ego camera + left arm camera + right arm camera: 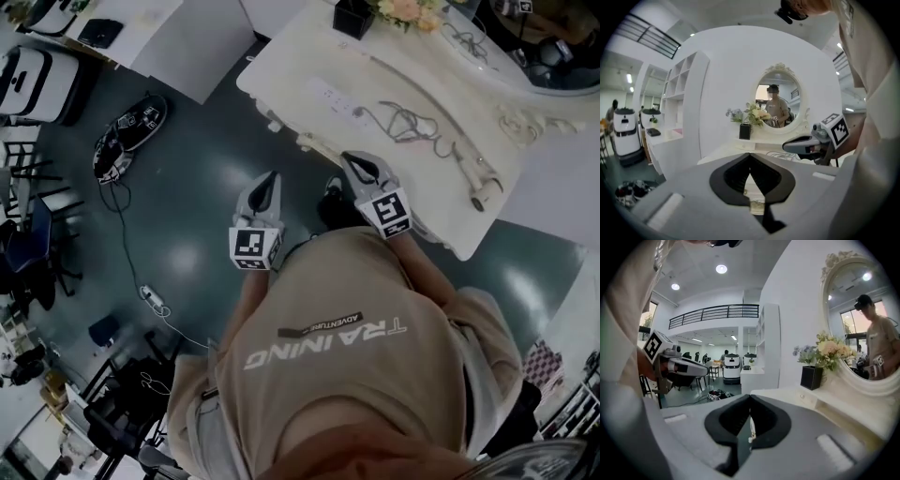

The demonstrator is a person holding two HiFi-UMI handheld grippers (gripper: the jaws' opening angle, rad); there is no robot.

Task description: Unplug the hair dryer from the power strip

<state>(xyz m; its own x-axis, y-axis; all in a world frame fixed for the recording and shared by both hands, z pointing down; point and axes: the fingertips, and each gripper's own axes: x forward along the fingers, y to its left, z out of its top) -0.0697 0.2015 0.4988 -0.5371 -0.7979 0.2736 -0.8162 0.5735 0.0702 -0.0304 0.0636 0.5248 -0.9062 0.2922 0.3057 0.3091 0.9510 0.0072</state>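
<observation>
Beige shirt [356, 375], white power strip [335, 100], tangled cord [412, 124]

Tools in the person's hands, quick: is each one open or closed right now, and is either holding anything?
Left tool: closed, tips together, holding nothing.
Right tool: closed, tips together, holding nothing.

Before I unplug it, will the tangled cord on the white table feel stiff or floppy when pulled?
Probably floppy: the cord lies in loose crossing loops. Pulled, it may snag on itself or tug the slim power strip along.
</observation>
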